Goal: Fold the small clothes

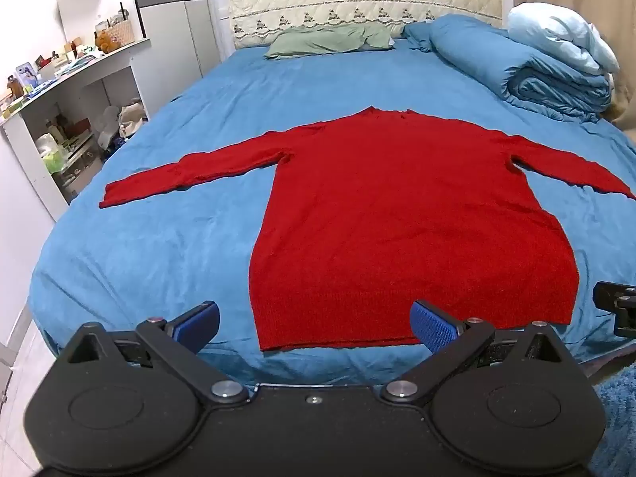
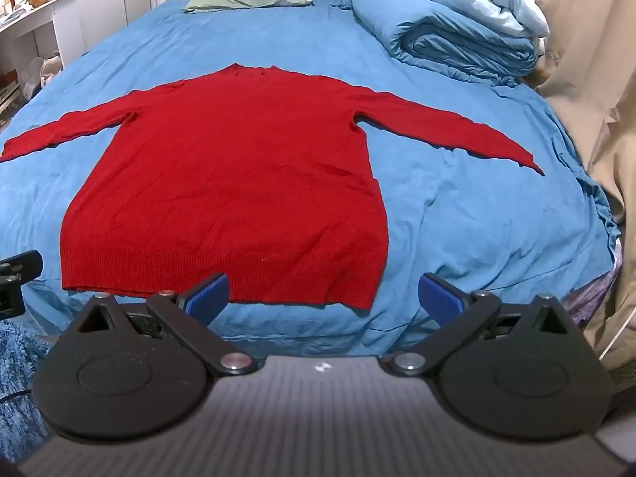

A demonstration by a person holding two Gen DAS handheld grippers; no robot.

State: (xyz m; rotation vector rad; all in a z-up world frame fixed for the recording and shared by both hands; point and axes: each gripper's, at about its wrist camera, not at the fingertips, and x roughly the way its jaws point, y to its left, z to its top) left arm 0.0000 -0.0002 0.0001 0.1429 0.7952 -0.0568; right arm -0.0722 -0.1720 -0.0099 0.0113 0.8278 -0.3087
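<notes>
A red long-sleeved sweater lies flat on the blue bed sheet, sleeves spread out to both sides, hem toward me. It also shows in the right wrist view. My left gripper is open and empty, hovering just in front of the hem's left half. My right gripper is open and empty, in front of the hem's right corner. The right gripper's edge shows in the left wrist view, and the left gripper's edge shows in the right wrist view.
A rolled blue duvet with a pale blue one on top lies at the bed's far right. A green pillow lies by the headboard. A white shelf unit stands left of the bed. A beige curtain hangs on the right.
</notes>
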